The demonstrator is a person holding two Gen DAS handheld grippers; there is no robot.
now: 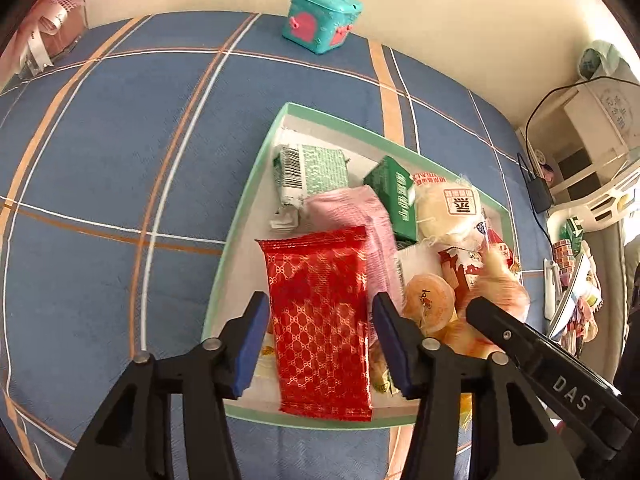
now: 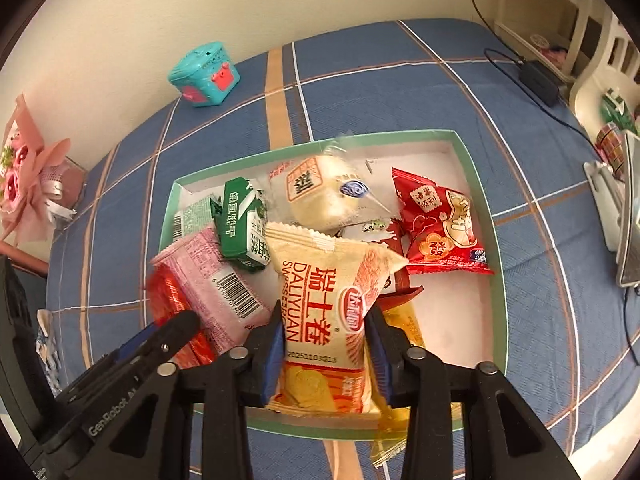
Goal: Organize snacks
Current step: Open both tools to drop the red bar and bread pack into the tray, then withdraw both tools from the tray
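Observation:
A shallow white tray with a green rim (image 1: 249, 200) (image 2: 400, 134) lies on the blue plaid cloth and holds several snacks. My left gripper (image 1: 320, 300) stands open over its near left part, with a red patterned packet (image 1: 320, 320) between the pads and slim gaps at both sides. My right gripper (image 2: 324, 310) is open around a cream Swiss roll packet (image 2: 320, 320) that stands between its pads above the tray's near edge. A pink packet (image 2: 212, 276), a green packet (image 2: 240, 220), a round white cake (image 2: 320, 196) and a red pouch (image 2: 440, 228) lie further in.
A teal toy box (image 1: 320, 20) (image 2: 204, 76) sits at the far edge by the wall. A pink bouquet (image 2: 24, 176) is far left. A black adapter (image 2: 538, 80) with its cable and white shelves stand at the right. Each view shows the other gripper's finger (image 1: 492, 320) (image 2: 176, 328) close beside.

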